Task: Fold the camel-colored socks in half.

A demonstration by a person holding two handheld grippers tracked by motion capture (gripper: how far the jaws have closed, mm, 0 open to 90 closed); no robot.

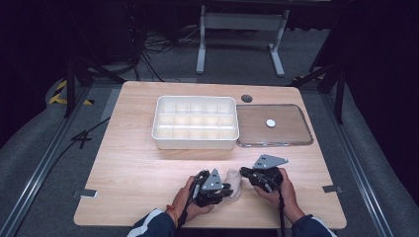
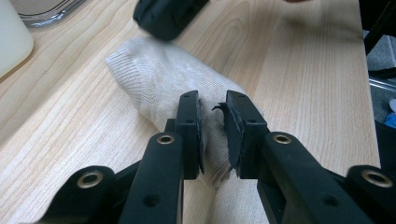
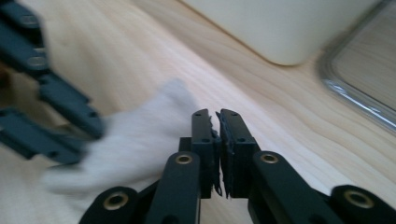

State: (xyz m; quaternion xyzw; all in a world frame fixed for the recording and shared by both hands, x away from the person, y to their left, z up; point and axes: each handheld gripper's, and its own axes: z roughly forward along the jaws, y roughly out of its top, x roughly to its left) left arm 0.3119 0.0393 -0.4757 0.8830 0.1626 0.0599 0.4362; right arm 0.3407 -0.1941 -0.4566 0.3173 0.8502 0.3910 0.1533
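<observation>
Lying on the wooden table (image 1: pixel 138 163) between the two grippers is a rolled cream knit cloth (image 2: pixel 173 88). The left gripper (image 2: pixel 213 133) has its jaws nearly closed, pinching a fold of the cloth's near end between the pads; the rest of the roll extends away beyond the fingertips toward the other gripper. The right gripper (image 3: pixel 215 154) has its jaws closed pad to pad with nothing visible between them (the pad edges look frayed). In the right gripper view the cloth lies just left of these fingertips, blurred, and whether it touches them cannot be told. In the high view both grippers sit at the table's near edge, the cloth between them. Beyond the fingertips stand a white compartment box (image 1: pixel 195 123) and, beside it, a clear lid (image 1: pixel 274 126) lying flat.
</observation>
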